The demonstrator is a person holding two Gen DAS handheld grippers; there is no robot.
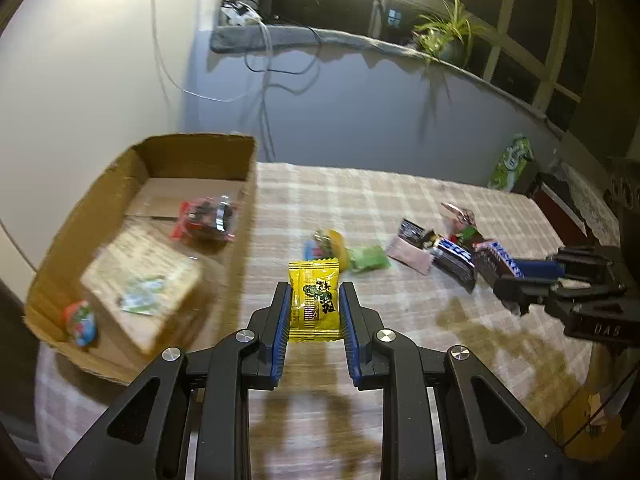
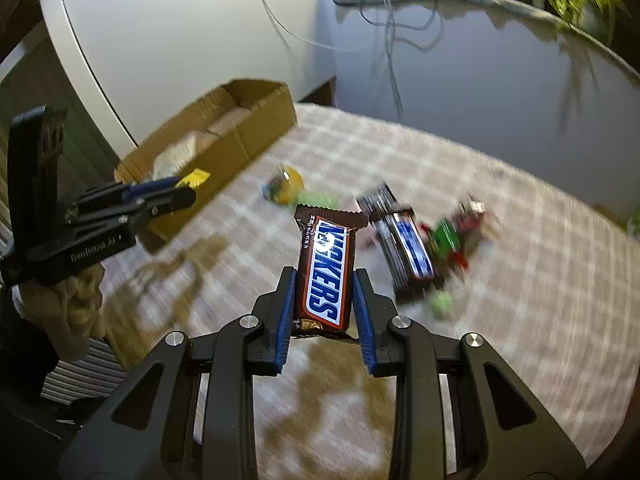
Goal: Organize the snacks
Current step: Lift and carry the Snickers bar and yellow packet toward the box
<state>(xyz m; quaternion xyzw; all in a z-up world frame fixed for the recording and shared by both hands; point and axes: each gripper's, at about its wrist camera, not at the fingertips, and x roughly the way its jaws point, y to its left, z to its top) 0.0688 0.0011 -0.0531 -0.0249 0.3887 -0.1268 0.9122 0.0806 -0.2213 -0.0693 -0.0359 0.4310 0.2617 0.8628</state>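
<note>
Yellow snack packet [image 1: 314, 300]: pinched in the left gripper [image 1: 314, 314], up off the table, just right of the cardboard box.
Snickers bar [image 2: 325, 276]: squeezed in the right gripper [image 2: 325, 304], lifted above the table, farther right of the box.
Cardboard box [image 1: 240, 152]: sat on the table's left side with some snacks inside.
Loose snack pile [image 1: 440, 248]: lay on the checked table [image 1: 400, 208], right of the box.

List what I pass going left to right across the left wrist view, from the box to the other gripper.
cardboard box → yellow packet held in the left gripper → green wrapper → pink packet → dark blue-labelled bars → right gripper
</note>
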